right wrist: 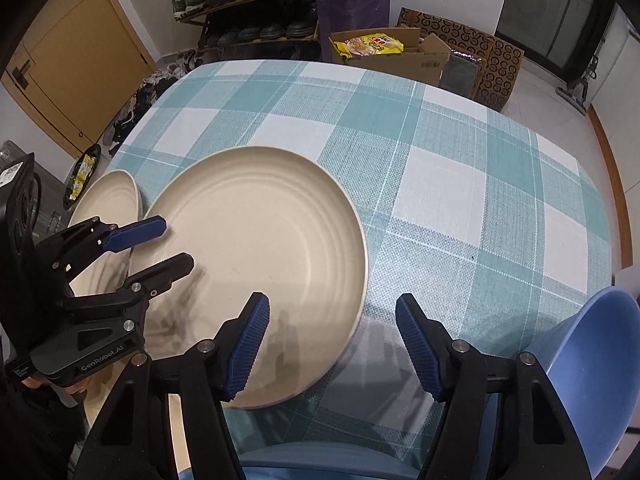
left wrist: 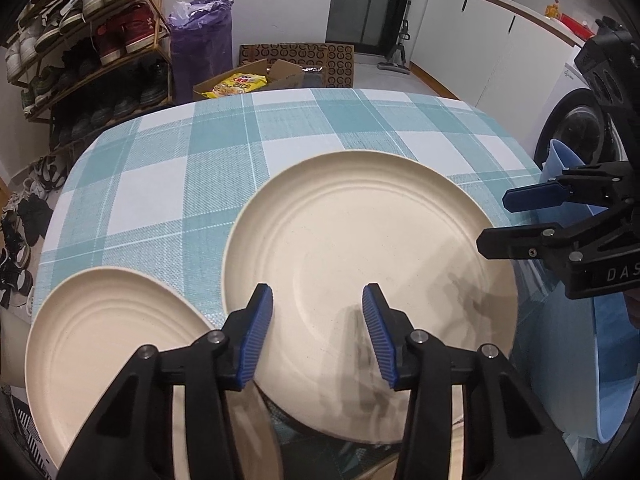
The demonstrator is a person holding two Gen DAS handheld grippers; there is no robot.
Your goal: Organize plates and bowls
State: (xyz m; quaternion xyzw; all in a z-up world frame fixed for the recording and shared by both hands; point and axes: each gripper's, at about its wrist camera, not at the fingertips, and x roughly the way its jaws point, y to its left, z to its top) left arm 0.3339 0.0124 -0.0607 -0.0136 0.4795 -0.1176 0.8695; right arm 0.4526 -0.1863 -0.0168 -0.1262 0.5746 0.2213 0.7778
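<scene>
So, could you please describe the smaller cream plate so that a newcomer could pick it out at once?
Start at the table with the teal-and-white checked cloth. Two cream ridged plates lie on it side by side; the smaller plate is at the cloth's left edge as the left wrist camera sees it, beside the large plate and noticeably narrower.

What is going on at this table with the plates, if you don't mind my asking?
A person is working with a handheld gripper in each hand over a checked tablecloth. Both grippers hang above the large cream plate, the left gripper over its near left part and the right gripper at its near right rim. Both are open and hold nothing. A smaller cream plate lies to the left, and a blue bowl sits at the near right.
</scene>
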